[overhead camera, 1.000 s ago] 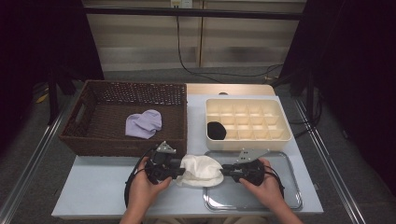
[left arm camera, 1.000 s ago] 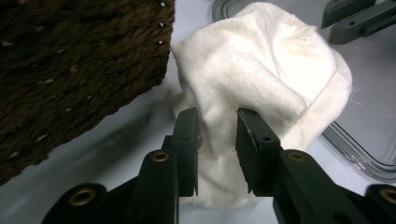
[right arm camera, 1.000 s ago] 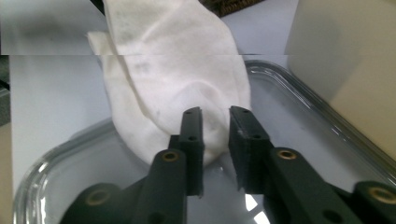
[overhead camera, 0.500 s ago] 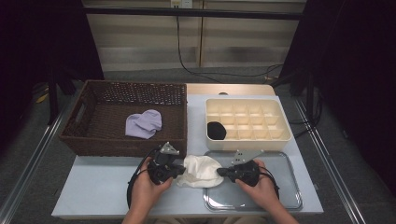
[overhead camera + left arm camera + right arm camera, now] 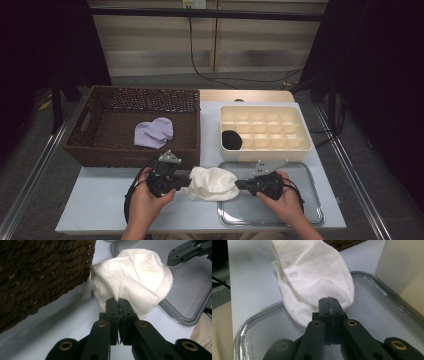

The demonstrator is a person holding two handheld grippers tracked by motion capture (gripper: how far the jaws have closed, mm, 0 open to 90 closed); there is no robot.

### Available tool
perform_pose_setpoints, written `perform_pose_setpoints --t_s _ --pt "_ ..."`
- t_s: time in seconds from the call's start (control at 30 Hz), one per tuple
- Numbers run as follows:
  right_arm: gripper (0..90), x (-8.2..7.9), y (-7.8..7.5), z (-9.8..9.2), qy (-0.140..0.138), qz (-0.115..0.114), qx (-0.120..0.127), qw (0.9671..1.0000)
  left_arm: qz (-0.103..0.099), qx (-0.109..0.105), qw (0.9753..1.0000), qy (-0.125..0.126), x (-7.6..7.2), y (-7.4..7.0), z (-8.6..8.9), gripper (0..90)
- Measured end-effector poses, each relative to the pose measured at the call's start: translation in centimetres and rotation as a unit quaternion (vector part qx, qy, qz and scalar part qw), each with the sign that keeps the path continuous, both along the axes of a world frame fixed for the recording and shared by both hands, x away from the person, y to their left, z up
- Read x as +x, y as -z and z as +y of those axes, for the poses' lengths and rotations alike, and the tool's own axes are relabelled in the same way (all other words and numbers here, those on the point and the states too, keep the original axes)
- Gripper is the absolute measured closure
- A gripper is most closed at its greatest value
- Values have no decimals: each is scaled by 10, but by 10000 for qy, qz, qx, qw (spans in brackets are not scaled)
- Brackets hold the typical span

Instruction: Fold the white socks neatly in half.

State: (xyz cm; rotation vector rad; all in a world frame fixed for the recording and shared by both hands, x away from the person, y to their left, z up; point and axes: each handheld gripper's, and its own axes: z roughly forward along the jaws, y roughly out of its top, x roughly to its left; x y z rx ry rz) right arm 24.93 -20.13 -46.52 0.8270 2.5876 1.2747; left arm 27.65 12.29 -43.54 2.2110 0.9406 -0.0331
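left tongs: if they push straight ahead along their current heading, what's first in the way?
The white sock the left tongs already pinch. Beyond it, likely the right tongs over the clear tray; depth unclear.

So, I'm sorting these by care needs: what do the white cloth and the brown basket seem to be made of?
White cloth: soft knitted fabric, probably cotton; matte, fine ribbed texture, folds limply. Brown basket: woven wicker or rattan-like strands, dark matte; braided weave shows on its wall.
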Motion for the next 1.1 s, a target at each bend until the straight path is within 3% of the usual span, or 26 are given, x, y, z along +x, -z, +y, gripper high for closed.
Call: perform_pose_setpoints --t_s 0.1,0.17,0.3,0.4,0.47,0.57,0.67,0.73,0.8,0.97,1.1 --pt "900 0 3 1 10 20 21 10000 34 47 10000 -5 -1 4 0 864" --pt "822 0 5 3 48 -67 -20 10000 52 130 9999 -12 0 9 -2 857" --pt "770 2 1 5 224 -299 -59 9993 66 174 9998 6 1 14 -5 848" --pt "731 3 -3 8 247 -324 46 9992 26 281 9996 22 3 16 -7 848" --pt "679 4 -4 14 179 -334 61 9993 35 239 9997 19 2 17 -9 848" --pt "645 7 5 23 165 -291 -49 9994 39 236 9997 52 3 18 -9 848" --pt "688 9 16 27 109 -138 -171 9997 35 240 9997 49 4 19 -10 848" --pt "829 9 14 28 47 -53 -148 9999 59 247 9996 87 3 20 -11 850" --pt "889 8 15 28 44 -42 -147 9999 30 270 9996 98 3 19 -11 855" --pt "900 10 13 23 78 107 11 9999 18 204 9998 44 2 16 -9 856" --pt "900 8 5 18 85 45 116 9999 10 127 9999 48 2 11 -5 856"
